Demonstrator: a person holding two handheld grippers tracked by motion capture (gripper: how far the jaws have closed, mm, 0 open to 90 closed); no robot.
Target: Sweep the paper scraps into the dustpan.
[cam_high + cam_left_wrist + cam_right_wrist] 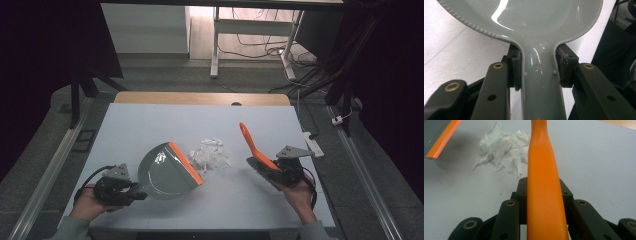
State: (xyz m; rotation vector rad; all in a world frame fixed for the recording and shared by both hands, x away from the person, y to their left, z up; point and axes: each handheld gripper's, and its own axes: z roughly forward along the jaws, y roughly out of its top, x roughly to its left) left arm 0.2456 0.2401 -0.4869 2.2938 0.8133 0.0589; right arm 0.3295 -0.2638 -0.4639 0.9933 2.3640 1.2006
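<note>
Left fingers point(515, 67) clamp the dustpan point(536, 22) handle; right fingers point(520, 192) clamp the brush point(544, 182) handle.

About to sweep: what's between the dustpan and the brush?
A pile of torn white paper lies between dustpan and brush, by the pan's orange lip, in the high view.

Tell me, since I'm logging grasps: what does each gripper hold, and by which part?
The left gripper clamps the dustpan by its handle. The right gripper clamps the brush on its orange handle.
</note>
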